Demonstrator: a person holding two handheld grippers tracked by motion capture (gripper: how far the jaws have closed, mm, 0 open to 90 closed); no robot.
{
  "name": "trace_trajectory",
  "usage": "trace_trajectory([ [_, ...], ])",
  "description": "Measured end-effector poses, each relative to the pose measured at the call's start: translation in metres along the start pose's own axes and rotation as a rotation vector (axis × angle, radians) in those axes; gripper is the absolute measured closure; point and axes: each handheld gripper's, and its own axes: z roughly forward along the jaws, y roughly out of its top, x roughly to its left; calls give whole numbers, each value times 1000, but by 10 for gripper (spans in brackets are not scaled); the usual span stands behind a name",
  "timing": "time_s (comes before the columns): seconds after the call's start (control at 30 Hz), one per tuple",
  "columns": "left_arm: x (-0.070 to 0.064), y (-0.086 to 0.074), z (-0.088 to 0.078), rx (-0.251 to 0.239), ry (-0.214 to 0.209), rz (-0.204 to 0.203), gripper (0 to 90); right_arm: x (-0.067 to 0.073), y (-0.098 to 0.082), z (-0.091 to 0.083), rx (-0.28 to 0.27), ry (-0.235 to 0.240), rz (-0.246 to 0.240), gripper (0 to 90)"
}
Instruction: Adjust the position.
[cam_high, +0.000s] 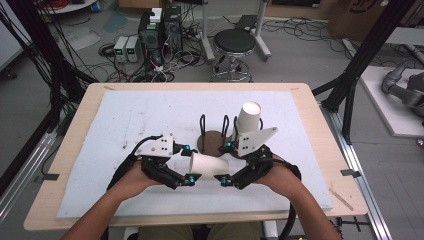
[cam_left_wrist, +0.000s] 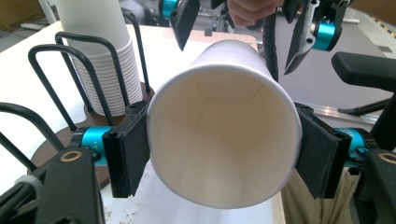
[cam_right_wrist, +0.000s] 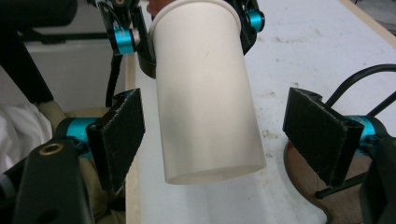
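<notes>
Near the rack (cam_high: 220, 131), my left gripper (cam_high: 189, 163) clamps a cup (cam_high: 209, 165); my right gripper (cam_high: 224, 162) gapes wide around its base, handover apparently pending.

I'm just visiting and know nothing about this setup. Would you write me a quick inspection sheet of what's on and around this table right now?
Surface: white foam mat on a light wooden table; faint dark smudges.
Job's things: white paper cup lying sideways between the grippers; stack of white paper cups in a black wire rack on a brown wooden base.
Clutter: nothing seen on the mat.
Grippers: left gripper pads press the cup's rim on both sides; right gripper open, its pads apart from the cup's closed end.
Cables: black cable trailing from the right gripper; tangled wires on the floor.
Surroundings: black round stool, computer towers, black frame struts.
</notes>
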Motion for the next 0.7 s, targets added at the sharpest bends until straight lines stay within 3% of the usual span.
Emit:
trace_trajectory([
  [0.27,1,4,1,63,0,7,283,-1,10,7,96,2,-51,212],
  [0.7,3,11,3,147,12,5,283,-1,12,20,208,-3,-90,215],
])
